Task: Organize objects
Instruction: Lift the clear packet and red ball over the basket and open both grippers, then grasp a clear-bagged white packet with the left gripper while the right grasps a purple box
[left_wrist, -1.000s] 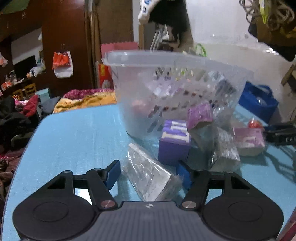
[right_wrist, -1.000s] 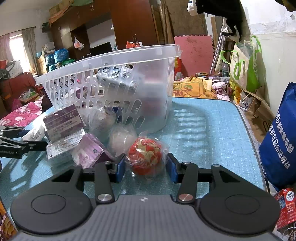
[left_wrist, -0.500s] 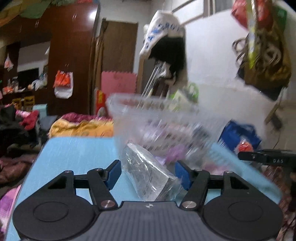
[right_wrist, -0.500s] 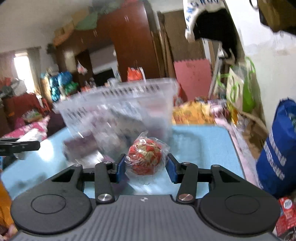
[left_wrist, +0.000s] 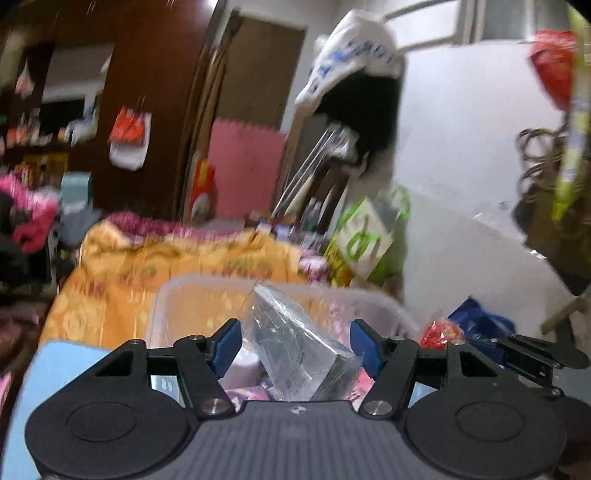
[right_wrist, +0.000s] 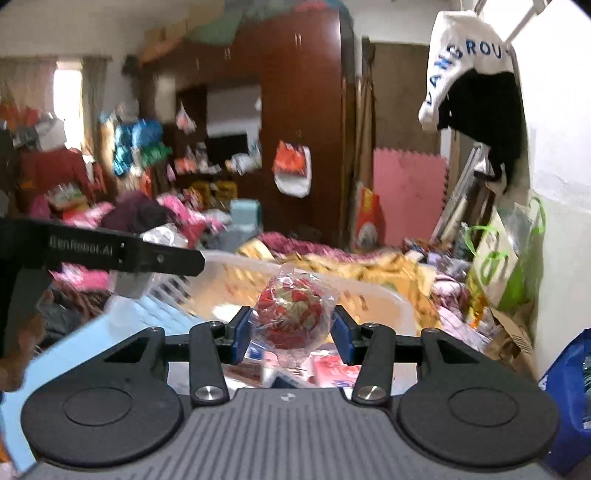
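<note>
Holding packets over basket (left_wrist: 177, 291), packets inside

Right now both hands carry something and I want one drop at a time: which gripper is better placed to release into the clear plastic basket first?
Probably the right gripper: its jaws are already opening around the red wrapped ball, held above the clear plastic basket. The left gripper also holds its silver plastic-wrapped packet over the basket.
</note>
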